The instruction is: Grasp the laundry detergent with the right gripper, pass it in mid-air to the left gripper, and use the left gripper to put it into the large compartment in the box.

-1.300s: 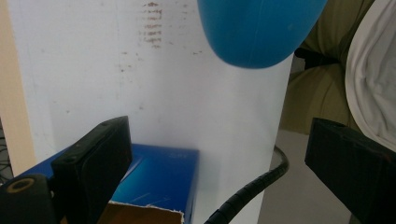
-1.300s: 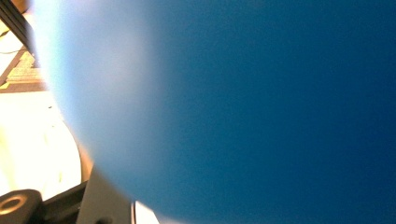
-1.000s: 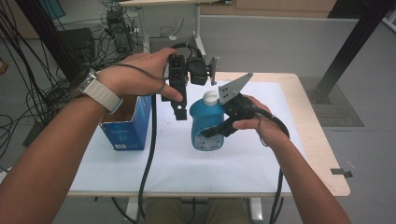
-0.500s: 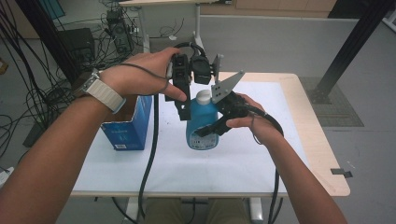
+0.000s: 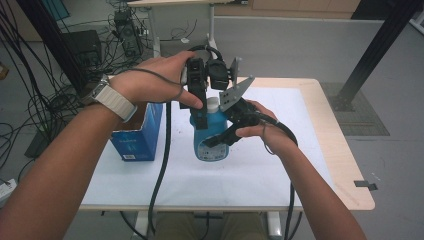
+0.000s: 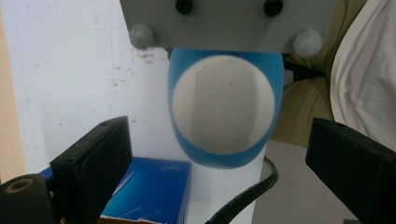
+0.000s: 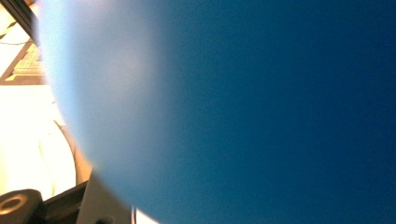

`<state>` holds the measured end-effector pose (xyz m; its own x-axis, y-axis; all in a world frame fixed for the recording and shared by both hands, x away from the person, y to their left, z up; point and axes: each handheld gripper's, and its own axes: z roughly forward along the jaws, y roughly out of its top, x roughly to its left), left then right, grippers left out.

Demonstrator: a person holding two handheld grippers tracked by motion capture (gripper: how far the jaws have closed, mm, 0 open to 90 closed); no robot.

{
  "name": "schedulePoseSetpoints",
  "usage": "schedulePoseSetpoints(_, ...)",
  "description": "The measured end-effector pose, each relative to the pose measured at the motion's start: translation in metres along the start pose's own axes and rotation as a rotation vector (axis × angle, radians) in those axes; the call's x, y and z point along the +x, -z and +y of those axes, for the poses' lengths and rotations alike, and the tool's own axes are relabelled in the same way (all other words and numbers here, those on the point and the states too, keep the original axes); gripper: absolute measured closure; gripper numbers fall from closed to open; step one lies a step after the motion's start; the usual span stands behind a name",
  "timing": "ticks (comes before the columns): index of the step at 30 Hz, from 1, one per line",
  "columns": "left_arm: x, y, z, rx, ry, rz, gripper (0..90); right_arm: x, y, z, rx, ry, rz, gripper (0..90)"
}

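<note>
A blue bottle with a white cap stands upright on the white table. My right gripper comes in from the right and is shut on the bottle's body, whose blue wall looms close in the right gripper view. My left gripper points down over the bottle's top. In the left gripper view the white cap lies just beyond my left gripper. Its jaws stand wide apart on either side of the cap, not touching it.
A blue cardboard box stands on the table left of the bottle, also seen as the blue box. Both grippers' cables hang over the table's near edge. Cables and equipment crowd the floor at the back left.
The right gripper has shifted the bottle a little left and nearer. The left gripper has edged right, so it now hangs over the cap.
</note>
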<state>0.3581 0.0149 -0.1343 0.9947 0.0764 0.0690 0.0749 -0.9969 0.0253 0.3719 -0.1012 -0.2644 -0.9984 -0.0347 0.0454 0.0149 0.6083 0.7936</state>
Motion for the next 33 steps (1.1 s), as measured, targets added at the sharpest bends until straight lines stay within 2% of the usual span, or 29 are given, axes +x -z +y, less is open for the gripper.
schedulePoseSetpoints(10,0.0025,-0.0013,0.0014,-0.01,0.009,-0.006,7.6,-0.0002,-0.0064,0.0029,0.003,0.002,0.011,43.5)
schedulePoseSetpoints(33,0.0031,-0.0045,0.0021,-0.028,0.009,-0.007,7.9,0.0001,-0.0044,0.0012,0.002,-0.01,0.013,43.5)
